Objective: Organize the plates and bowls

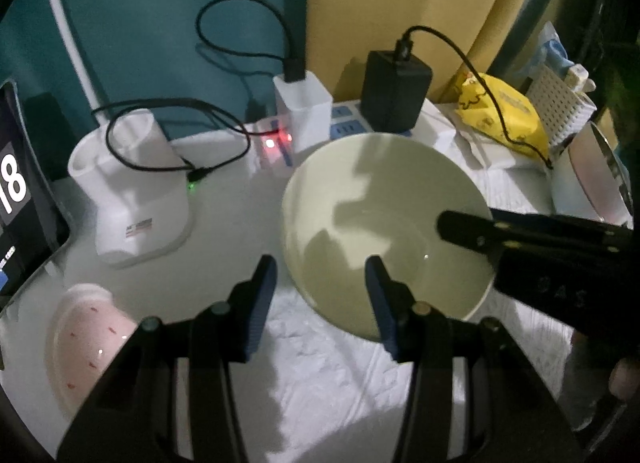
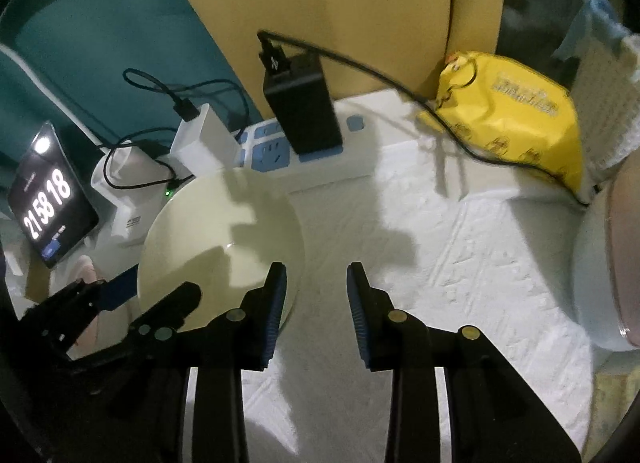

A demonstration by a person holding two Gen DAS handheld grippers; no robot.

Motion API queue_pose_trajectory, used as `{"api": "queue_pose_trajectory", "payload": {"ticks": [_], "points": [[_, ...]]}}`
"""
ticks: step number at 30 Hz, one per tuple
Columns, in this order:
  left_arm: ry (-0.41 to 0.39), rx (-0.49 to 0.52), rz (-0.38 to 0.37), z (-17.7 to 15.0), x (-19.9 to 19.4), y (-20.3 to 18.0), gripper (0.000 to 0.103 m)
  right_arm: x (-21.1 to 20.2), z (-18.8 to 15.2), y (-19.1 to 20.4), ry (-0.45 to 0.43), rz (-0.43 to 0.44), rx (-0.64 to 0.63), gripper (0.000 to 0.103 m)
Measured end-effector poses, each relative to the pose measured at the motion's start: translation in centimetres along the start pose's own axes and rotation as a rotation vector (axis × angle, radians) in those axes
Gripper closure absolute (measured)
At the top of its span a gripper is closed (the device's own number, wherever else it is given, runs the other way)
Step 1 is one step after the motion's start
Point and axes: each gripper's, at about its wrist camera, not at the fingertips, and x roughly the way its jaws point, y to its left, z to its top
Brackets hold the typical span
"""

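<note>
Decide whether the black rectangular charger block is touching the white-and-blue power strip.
Touching. The right wrist view shows the black rectangular charger block standing plugged into the white-and-blue power strip, base flush on its sockets.

Pale green bowl (image 1: 384,235) sits on the white-covered table (image 1: 328,375); left tongs (image 1: 322,275) straddle its near-left rim, one blue pad outside, one inside, pads not visibly pressing; right tongs (image 1: 472,231) reach over the bowl's right rim; pink bowl (image 1: 86,339) lower left; white charger (image 1: 302,111), black adapter (image 1: 394,93), yellow bag (image 1: 500,115) behind.
</note>
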Motion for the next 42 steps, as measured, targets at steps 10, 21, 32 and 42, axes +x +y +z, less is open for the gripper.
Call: {"api": "queue_pose_trajectory", "payload": {"ticks": [10, 21, 32, 42], "points": [[-0.004, 0.018, -0.005, 0.0, 1.0, -0.3, 0.064, 3.2, -0.1, 0.5, 0.047, 0.084, 0.006, 0.081], [-0.044, 0.02, -0.031, -0.6, -0.5, -0.7, 0.069, 2.6, -0.8, 2.4, 0.0, 0.019, -0.034, 0.087], [-0.168, 0.051, -0.015, -0.6, -5.7, -1.5, 0.069, -2.1, -1.4, 4.2, -0.091, 0.014, -0.064, 0.087], [-0.242, 0.069, -0.009, -1.5, -10.1, -2.1, 0.069, -6.8, -3.0, 4.9, -0.15, 0.019, -0.07, 0.087]]}}
